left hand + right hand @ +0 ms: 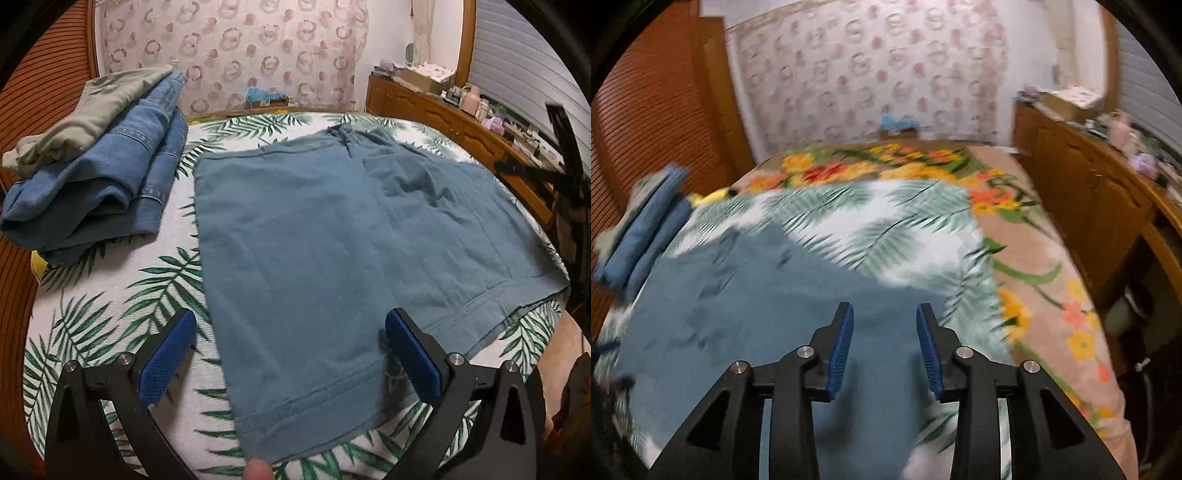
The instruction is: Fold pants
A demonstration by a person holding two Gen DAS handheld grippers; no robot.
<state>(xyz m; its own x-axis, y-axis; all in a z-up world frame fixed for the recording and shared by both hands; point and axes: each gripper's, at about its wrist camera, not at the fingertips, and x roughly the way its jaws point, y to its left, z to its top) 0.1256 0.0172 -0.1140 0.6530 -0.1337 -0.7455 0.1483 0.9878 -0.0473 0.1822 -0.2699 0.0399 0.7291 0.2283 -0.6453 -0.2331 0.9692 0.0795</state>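
The left tongs (pixel 291 354) gape wide over the near leg hem of the teal pants (pixel 332 236), gripping nothing; the right tongs (pixel 885 332) hang partly open and empty above them. The pants lie flat on the palm-print bed (pixel 110 314). Beyond, left of the pants, sits a stack of folded clothes (pixel 99 184); right, a cluttered wooden dresser (pixel 443 118).

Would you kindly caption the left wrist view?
Open left gripper above teal shorts spread on a leaf-print bedsheet, folded clothes stacked alongside.

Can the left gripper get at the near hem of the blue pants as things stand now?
Probably yes. The left gripper is open, the hem of the blue pants lies flat between its fingers, and nothing covers it.
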